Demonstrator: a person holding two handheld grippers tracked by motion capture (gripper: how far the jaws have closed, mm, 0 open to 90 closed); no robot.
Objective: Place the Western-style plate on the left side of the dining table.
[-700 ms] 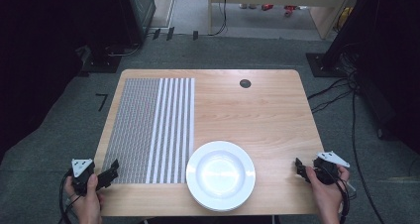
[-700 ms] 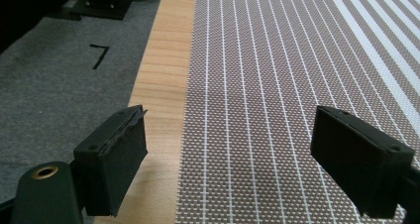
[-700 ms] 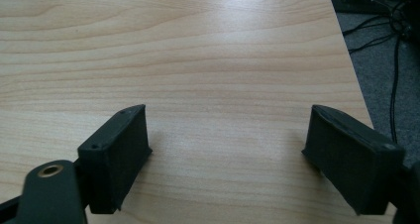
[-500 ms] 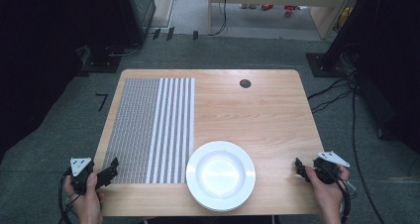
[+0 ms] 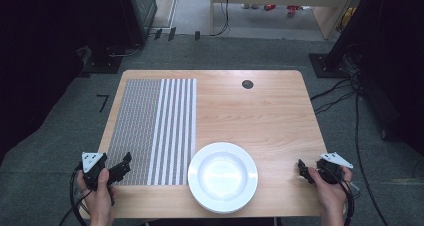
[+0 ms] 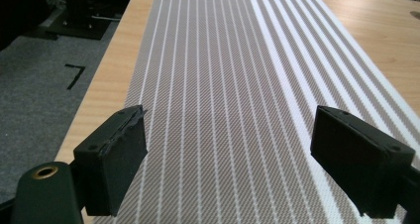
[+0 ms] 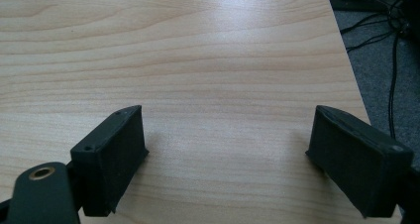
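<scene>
The left tool (image 5: pixel 124 164) hovers wide open and empty over the near left corner of the striped placemat (image 5: pixel 152 131); the right tool (image 5: pixel 301 168) gapes empty above bare tabletop (image 5: pixel 260 111); the mat looks light, floppy and flat, so its near edge seems best pinched; the white plate (image 5: pixel 222 177) overlaps its near right corner.

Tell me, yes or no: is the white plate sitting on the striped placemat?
No. In the high view the white plate rests on the bare wood of the table, just right of the striped placemat.
</scene>
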